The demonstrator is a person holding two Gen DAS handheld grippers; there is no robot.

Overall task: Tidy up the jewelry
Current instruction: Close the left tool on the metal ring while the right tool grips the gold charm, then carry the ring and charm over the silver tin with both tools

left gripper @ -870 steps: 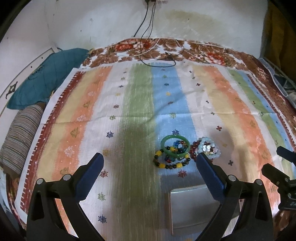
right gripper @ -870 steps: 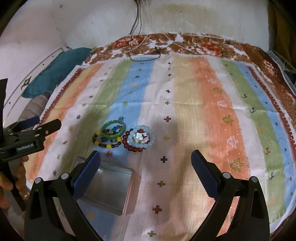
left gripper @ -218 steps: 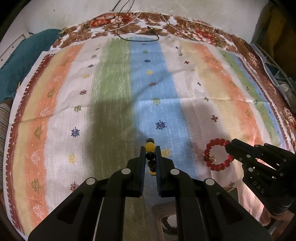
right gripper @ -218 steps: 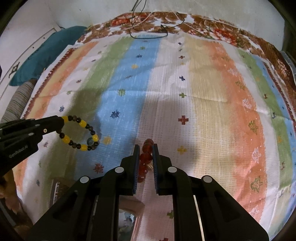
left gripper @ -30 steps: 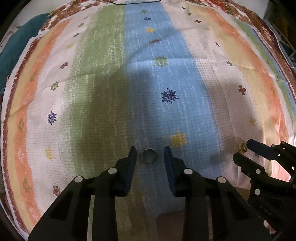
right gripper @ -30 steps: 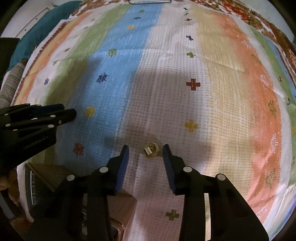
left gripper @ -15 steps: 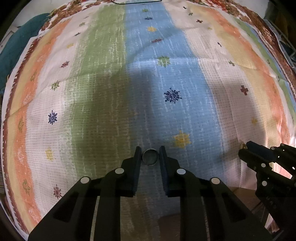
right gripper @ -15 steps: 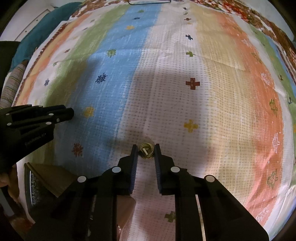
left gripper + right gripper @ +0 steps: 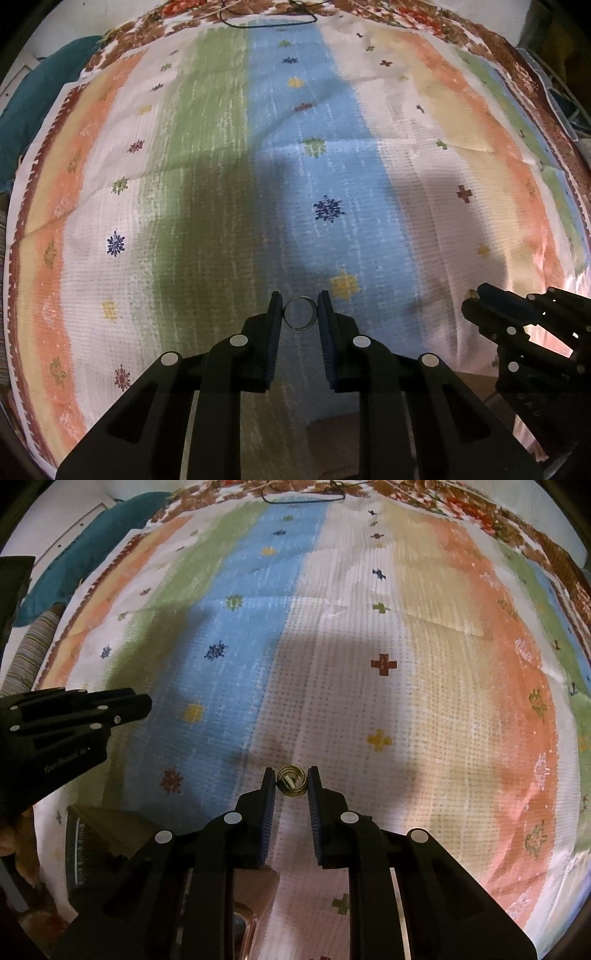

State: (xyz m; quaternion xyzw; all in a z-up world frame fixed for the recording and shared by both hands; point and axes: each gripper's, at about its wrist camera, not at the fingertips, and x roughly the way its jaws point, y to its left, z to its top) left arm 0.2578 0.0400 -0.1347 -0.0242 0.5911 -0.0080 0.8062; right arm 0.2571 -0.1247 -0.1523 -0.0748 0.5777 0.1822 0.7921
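My left gripper (image 9: pixel 300 309) is shut on a thin silver ring (image 9: pixel 300 313), held between its blue pads just above the striped cloth. My right gripper (image 9: pixel 291 781) is shut on a coiled gold ring (image 9: pixel 291 781). In the left wrist view the right gripper (image 9: pixel 476 299) shows at the right with a glint of the gold ring (image 9: pixel 471 294) at its tip. In the right wrist view the left gripper (image 9: pixel 142 705) shows at the left. The open metal box (image 9: pixel 92 834) lies below both grippers, partly hidden by the right gripper.
The striped bedspread (image 9: pixel 332 166) covers the whole bed. A teal pillow (image 9: pixel 85 546) and a striped cushion (image 9: pixel 29 650) lie at the left edge. A black cable (image 9: pixel 266 18) lies at the far end by the wall.
Both grippers have closed from around their rings onto them and lifted slightly. The view has pulled back a little from the cloth.
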